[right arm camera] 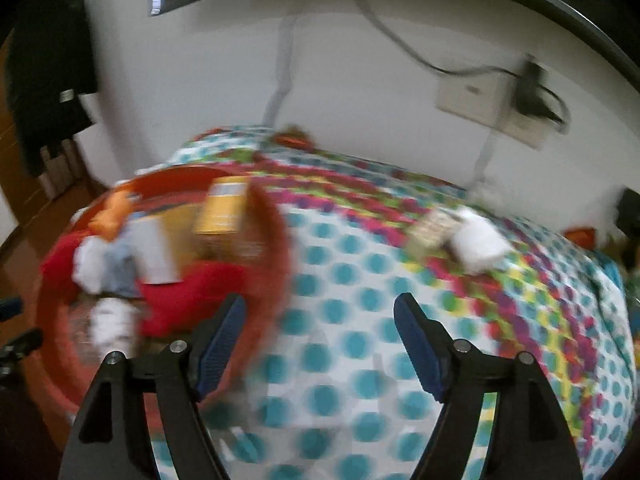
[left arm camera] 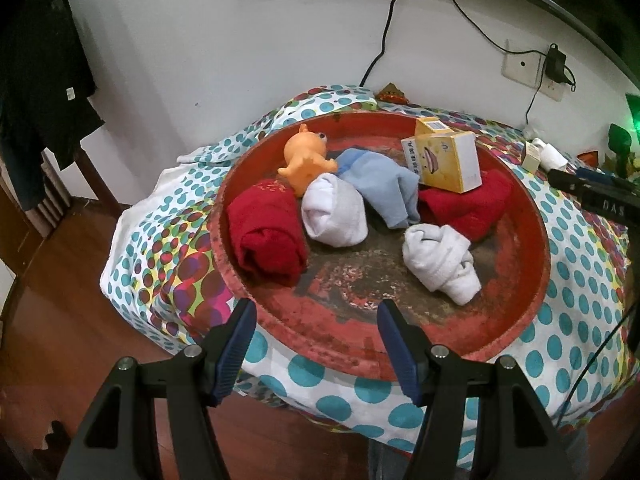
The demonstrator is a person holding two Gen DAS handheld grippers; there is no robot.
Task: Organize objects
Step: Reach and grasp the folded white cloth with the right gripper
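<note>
Left wrist view is showing the red tray (left arm camera: 516,336) already holding rolled socks, while both grippers are standing open and empty, and a white roll (right arm camera: 478,242) is waiting outside.

I see a table (left arm camera: 580,280) draped in a dotted cloth (left arm camera: 160,240). A worn red tray (left arm camera: 360,344) sits on it at center; toward two o'clock, well apart, lie a small box (left arm camera: 532,156) and a white roll (left arm camera: 554,156).
</note>
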